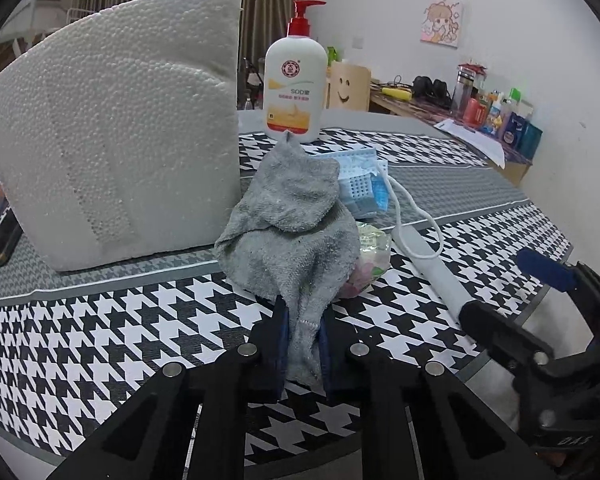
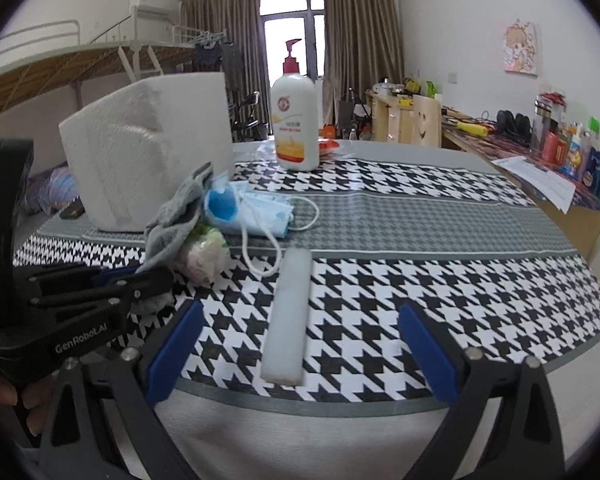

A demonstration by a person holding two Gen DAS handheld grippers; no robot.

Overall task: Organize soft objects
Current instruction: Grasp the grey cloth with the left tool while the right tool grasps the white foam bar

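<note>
My left gripper [image 1: 303, 320] is shut on the near end of a grey terry cloth [image 1: 292, 216], which drapes over a small plastic-wrapped bundle [image 1: 370, 256]. The cloth also shows in the right wrist view [image 2: 176, 216], with the left gripper [image 2: 152, 280] at its near edge. Behind it lie blue face masks [image 1: 364, 180] with white ear loops [image 2: 260, 236]. My right gripper [image 2: 300, 340] is open, its blue pads either side of a pale grey foam bar [image 2: 288, 320] lying lengthwise on the table. The right gripper's fingers [image 1: 500, 320] show at the right of the left wrist view.
A large white styrofoam block [image 1: 116, 132] stands at the left on the houndstooth tablecloth [image 1: 100, 340]. A lotion pump bottle [image 1: 296, 76] stands behind the masks. A dark phone-like object [image 1: 0, 244] lies at the far left. The table's front edge [image 2: 300, 400] is near my right gripper.
</note>
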